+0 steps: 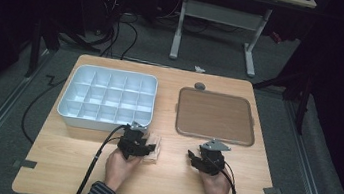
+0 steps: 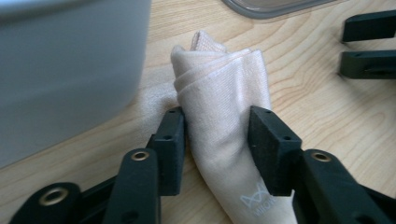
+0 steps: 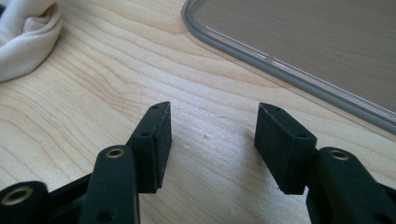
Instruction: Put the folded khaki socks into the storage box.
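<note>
A rolled cream cloth [image 1: 153,148] lies on the wooden table just in front of the white box. My left gripper [image 1: 147,147] is at its left end. In the left gripper view the cloth [image 2: 219,102] runs up between the two black pads of the left gripper [image 2: 215,135], and both pads press against its sides. My right gripper [image 1: 194,157] rests to the right, pointing toward the cloth, open and empty. Its view looks over bare wood between the pads of the right gripper [image 3: 212,140], with the cloth [image 3: 23,42] at the top left.
A white box [image 1: 71,113] with several compartments stands at the back left; its wall [image 2: 70,70] is close beside the cloth. A flat clear lid [image 1: 215,115] lies at the back right, its rim [image 3: 280,65] just ahead of the right gripper. A desk frame stands beyond the table.
</note>
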### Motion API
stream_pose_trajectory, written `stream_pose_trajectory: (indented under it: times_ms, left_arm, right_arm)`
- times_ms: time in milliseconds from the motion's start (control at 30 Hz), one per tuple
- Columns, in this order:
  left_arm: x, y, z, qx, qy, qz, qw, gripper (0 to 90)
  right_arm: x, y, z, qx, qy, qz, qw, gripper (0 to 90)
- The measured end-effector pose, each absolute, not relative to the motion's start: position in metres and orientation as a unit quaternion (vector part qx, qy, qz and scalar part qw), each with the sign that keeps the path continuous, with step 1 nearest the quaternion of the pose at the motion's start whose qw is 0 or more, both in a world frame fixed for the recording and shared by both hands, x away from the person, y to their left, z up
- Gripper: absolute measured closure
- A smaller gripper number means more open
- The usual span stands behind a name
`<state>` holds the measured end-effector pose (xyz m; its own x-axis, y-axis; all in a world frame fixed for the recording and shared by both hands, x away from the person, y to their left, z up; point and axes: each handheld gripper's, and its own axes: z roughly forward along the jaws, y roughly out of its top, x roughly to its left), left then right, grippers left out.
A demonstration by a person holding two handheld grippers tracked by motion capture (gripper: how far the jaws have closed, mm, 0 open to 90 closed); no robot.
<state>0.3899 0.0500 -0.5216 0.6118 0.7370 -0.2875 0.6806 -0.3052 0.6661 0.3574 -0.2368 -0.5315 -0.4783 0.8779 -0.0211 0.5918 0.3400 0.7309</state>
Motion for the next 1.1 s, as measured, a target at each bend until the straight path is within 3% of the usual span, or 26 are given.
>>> stream_pose_trajectory:
  times_ms: [400, 1100]
  left_arm:
    - [0.379, 0.045, -0.518, 0.822, 0.407, 0.049, 0.394, 74.3]
    - [0.373, 0.053, -0.508, 0.831, 0.383, 0.037, 0.401, 75.6]
  right_arm:
    - [0.357, -0.235, -0.532, 0.464, 0.792, 0.337, 0.209, 39.0]
    - [0.358, -0.235, -0.532, 0.461, 0.795, 0.336, 0.207, 36.6]
